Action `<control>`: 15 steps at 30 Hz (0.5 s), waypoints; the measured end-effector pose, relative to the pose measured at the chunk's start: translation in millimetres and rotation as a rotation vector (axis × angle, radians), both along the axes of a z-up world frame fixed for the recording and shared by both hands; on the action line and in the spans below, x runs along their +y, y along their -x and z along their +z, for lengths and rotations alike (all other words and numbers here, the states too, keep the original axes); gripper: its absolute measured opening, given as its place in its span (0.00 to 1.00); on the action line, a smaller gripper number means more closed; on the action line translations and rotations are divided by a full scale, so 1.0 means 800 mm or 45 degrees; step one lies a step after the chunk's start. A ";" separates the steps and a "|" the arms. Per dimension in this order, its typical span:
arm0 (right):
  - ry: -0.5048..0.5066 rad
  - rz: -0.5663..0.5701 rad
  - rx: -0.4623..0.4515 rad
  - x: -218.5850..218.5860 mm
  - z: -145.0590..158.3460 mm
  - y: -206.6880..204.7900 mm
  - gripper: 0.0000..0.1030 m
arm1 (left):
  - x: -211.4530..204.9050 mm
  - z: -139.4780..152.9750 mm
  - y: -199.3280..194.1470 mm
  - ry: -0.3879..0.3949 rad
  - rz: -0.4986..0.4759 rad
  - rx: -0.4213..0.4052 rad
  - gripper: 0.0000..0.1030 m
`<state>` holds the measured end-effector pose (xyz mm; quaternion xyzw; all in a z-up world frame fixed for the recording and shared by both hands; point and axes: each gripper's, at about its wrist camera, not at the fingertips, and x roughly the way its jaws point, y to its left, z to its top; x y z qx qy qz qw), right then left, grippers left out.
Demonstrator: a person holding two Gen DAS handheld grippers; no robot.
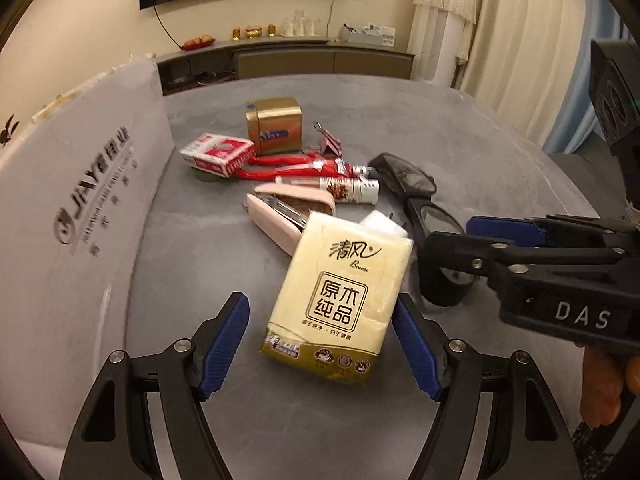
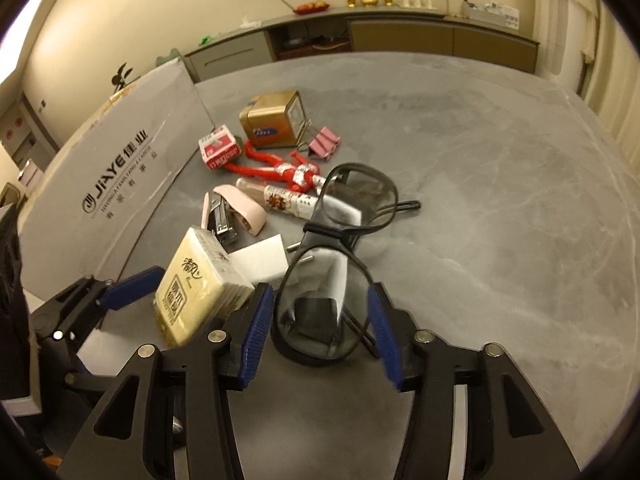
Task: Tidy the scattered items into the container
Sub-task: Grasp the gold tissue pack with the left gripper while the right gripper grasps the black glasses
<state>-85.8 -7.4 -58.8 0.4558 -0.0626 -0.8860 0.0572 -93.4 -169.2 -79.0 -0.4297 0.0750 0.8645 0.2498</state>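
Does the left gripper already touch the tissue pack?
Cannot tell. In the left wrist view, the left gripper straddles the tissue pack; a gap shows on one side, while the other pad meets its edge.

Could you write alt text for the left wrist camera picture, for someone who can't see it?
An open left gripper straddles a yellow tissue pack on a grey table. Beyond lie a pink stapler, glasses, a gold tin and a red card box, with a large grey box on the left. The right gripper reaches in by the glasses.
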 end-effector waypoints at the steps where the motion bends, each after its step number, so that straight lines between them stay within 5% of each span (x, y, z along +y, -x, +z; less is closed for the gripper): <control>1: -0.026 0.013 0.007 -0.003 0.000 0.002 0.52 | 0.000 -0.005 0.003 -0.003 -0.002 -0.014 0.66; 3: -0.047 0.025 0.004 -0.002 -0.001 0.004 0.50 | -0.005 -0.004 0.008 -0.048 0.001 -0.031 0.52; 9: 0.016 -0.043 -0.037 0.033 0.002 0.000 0.47 | -0.024 0.003 0.013 -0.181 0.032 -0.100 0.52; 15: -0.084 0.019 -0.015 0.024 0.010 0.017 0.55 | -0.017 0.008 0.017 -0.117 0.053 -0.051 0.71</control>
